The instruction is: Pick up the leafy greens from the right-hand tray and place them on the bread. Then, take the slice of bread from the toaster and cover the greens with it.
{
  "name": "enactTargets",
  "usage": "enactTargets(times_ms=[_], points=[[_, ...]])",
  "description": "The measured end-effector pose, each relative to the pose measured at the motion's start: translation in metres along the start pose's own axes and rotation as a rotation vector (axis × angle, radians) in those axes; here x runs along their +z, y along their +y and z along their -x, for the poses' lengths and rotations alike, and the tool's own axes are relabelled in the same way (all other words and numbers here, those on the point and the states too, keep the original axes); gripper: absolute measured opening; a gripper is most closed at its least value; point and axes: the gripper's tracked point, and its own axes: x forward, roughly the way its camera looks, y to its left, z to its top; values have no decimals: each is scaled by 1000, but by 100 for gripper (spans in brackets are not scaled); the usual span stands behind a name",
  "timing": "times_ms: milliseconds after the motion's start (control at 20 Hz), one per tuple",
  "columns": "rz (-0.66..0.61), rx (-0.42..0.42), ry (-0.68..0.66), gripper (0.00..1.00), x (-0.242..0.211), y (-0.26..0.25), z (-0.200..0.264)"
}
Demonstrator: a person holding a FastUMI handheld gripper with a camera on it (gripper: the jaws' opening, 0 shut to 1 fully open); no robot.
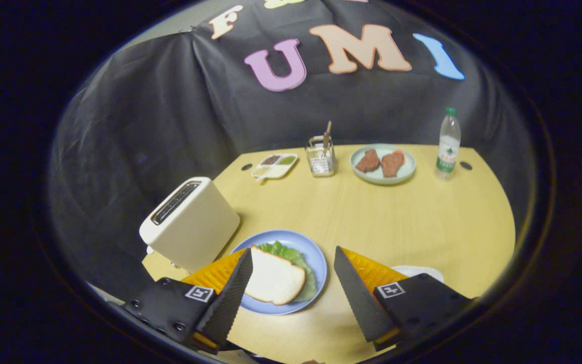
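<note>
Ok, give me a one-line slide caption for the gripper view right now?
Open gripper above the blue plate, a bread slice covering the leafy greens, beside the toaster.

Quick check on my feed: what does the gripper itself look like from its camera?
The gripper has two tapered, blade-like fingers with ridged inner faces. Each is mounted on a dark block with screws and a small square black-and-white marker. The fingers are spread open, empty, flanking the blue plate.

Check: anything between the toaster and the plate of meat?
Gripper view: bare tabletop between toaster and meat plate. Condiment dish and utensil holder sit beyond that line.
</note>
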Motion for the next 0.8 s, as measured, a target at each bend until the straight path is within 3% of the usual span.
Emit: enactTargets(times_ms=[400,600,800], points=[[143,-199,-276,100,58,-19,88],[147,-270,-429,100,73,-20,134],[116,-356,-492,100,70,-32,165]])
